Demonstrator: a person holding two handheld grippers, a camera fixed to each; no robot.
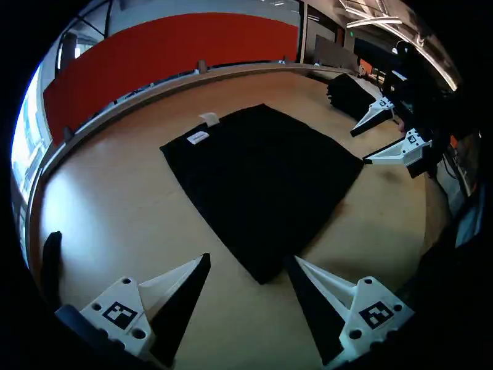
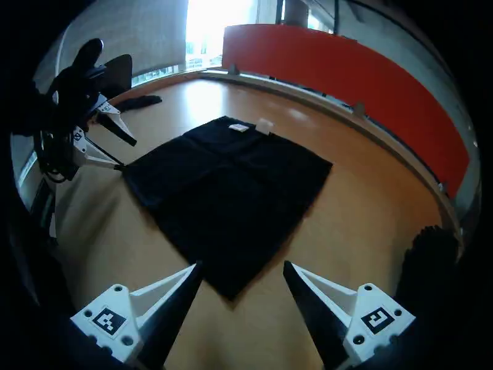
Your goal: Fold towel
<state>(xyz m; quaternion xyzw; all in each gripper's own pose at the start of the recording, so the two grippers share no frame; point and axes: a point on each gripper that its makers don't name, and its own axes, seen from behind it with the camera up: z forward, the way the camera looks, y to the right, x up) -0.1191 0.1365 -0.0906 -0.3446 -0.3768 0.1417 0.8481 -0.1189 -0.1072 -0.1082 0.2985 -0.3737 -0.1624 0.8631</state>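
A black towel (image 1: 259,179) lies flat on the wooden table (image 1: 111,203), with white labels (image 1: 198,137) at its far corner. In the left gripper view my left gripper (image 1: 248,271) is open, its fingertips flanking the towel's near corner. The right gripper (image 1: 360,148) appears at the far right, open, at the towel's right corner. In the right gripper view my right gripper (image 2: 241,274) stands open around another corner of the towel (image 2: 228,191). The left gripper (image 2: 126,154) appears far left, held by a hand, its tips at the towel's left corner.
A red partition (image 1: 166,55) runs along the table's far edge. Another dark folded cloth (image 1: 348,95) lies at the far right of the table. A dark object (image 1: 50,265) sits near the left edge. Bright windows (image 2: 209,31) lie beyond the table.
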